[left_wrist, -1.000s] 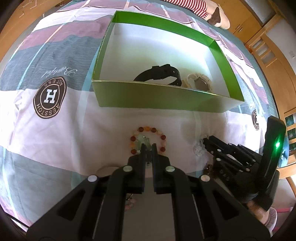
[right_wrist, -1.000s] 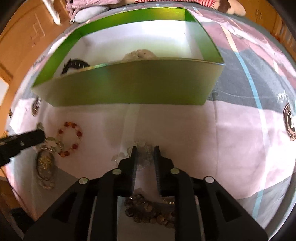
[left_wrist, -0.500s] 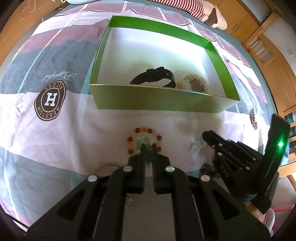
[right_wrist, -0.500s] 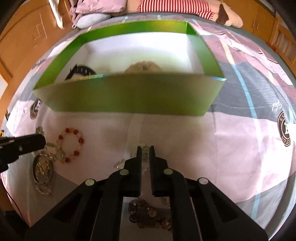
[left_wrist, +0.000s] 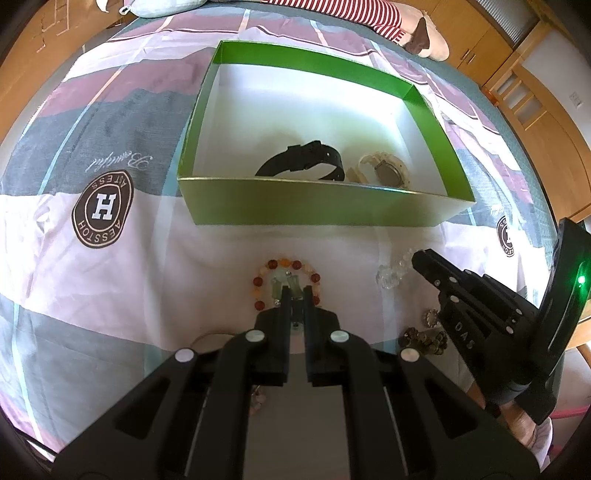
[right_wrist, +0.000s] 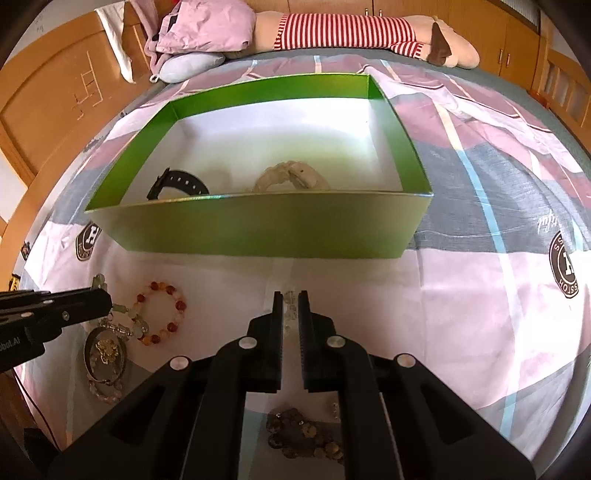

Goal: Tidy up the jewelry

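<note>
A green box (left_wrist: 314, 210) with a white inside stands on the bedspread; it also shows in the right wrist view (right_wrist: 258, 229). It holds a black watch (left_wrist: 303, 162) and a cream watch (left_wrist: 384, 171). My left gripper (left_wrist: 295, 291) is shut on a pale green jade piece (left_wrist: 286, 286) that lies inside a red and orange bead bracelet (left_wrist: 284, 264). My right gripper (right_wrist: 290, 295) is shut on a clear crystal bracelet (right_wrist: 290, 314), which also shows in the left wrist view (left_wrist: 391, 275), lifted off the spread in front of the box.
A brown bead bracelet (right_wrist: 303, 439) lies under my right gripper. A gold pendant in a ring (right_wrist: 105, 354) and the red bead bracelet (right_wrist: 162, 310) lie at the left. A striped plush toy (right_wrist: 351, 33) and pillow (right_wrist: 192, 64) lie beyond the box.
My right gripper has shut on the clear crystal bracelet and risen with it, so the box looks farther below. My left gripper has risen a little, still shut on the jade piece.
</note>
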Available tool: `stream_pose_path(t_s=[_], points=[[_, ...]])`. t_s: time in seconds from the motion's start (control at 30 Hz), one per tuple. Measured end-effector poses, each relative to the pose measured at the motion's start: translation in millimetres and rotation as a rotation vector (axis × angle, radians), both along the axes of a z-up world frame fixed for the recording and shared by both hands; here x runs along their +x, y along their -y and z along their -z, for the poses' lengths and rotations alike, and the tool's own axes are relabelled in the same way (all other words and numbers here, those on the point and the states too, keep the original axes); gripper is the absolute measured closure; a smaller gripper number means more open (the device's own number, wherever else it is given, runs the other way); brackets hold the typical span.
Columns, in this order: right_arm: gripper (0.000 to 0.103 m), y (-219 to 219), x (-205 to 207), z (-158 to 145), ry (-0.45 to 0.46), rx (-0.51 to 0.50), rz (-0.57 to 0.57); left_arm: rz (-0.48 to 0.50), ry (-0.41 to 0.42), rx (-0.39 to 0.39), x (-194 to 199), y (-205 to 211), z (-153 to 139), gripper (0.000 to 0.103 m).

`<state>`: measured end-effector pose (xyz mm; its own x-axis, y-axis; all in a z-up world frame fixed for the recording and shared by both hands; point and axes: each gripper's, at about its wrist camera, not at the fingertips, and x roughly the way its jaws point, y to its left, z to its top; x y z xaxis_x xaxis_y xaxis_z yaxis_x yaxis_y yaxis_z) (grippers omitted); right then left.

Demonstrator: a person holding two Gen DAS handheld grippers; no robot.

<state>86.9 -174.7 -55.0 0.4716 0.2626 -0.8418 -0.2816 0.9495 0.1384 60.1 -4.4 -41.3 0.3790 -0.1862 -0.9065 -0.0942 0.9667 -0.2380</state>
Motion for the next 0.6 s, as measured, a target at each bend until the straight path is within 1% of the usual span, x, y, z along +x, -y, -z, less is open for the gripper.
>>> stream_pose_path(t_s=[0.17,0.27,0.33,0.43,0.5,0.6], points=[[0.096,0.5,3.1,-0.9,0.008,0.012,0.007,-0.005,0.014,-0.003,-0.5,-4.2,-4.8,0.098],[0.096,2.5,1.1,-2.6,0.011,0.028,0.008,-0.01,0.04,-0.013,-0.9,-11.9,-15.2,0.098],[0.096,5.0,1.7,-10.2,0.025,0.055,0.011,-0.02,0.093,-0.027,-2.6,-20.9,-30.9,0.098],[0.096,11.8,3.0,-32.2,0.06,0.111,0.023,-0.045,0.16,-0.054,-6.1,-35.4,-49.9,0.098],[0.096,15.0,3.0,-46.0,0.097,0.129,0.033,-0.064,0.186,-0.072,-7.1,-41.8,-56.0,0.098],[0.096,17.6,6.3,-56.2,0.125,0.16,0.051,-0.079,0.202,-0.101,-2.7,-47.1,-60.8,0.098]])
